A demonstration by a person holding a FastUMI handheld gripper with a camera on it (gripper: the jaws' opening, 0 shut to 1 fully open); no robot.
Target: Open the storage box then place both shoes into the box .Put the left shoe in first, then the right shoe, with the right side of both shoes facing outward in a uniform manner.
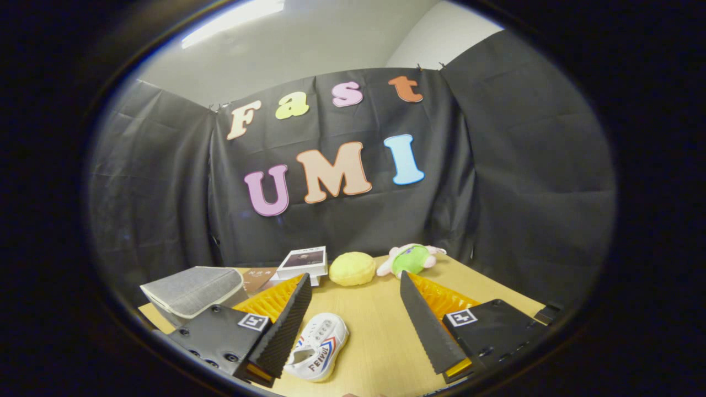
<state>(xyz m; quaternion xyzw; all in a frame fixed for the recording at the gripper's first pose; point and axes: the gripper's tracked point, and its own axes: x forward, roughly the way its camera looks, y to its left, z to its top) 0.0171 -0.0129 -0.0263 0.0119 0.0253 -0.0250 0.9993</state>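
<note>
tool [353,325] fingers spread wide, ribbed pads flanking white canvas shoe [318,346].

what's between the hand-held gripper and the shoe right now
Nothing visible. The white shoe lies on the table between the open fingers of the hand-held gripper, close beside the left finger, with no object blocking it.

A wooden table [386,325] stands before a black cloth wall. The gripper [353,320] hovers over it with its fingers spread wide apart, holding nothing. A white shoe [319,346] with red and blue stripes lies on the table between the fingers, close to the left one. Beyond them sit a grey fabric box [193,291], a small white book [303,262], a round yellow cushion [352,268] and what may be a soft green-and-pink toy [411,258].
</note>
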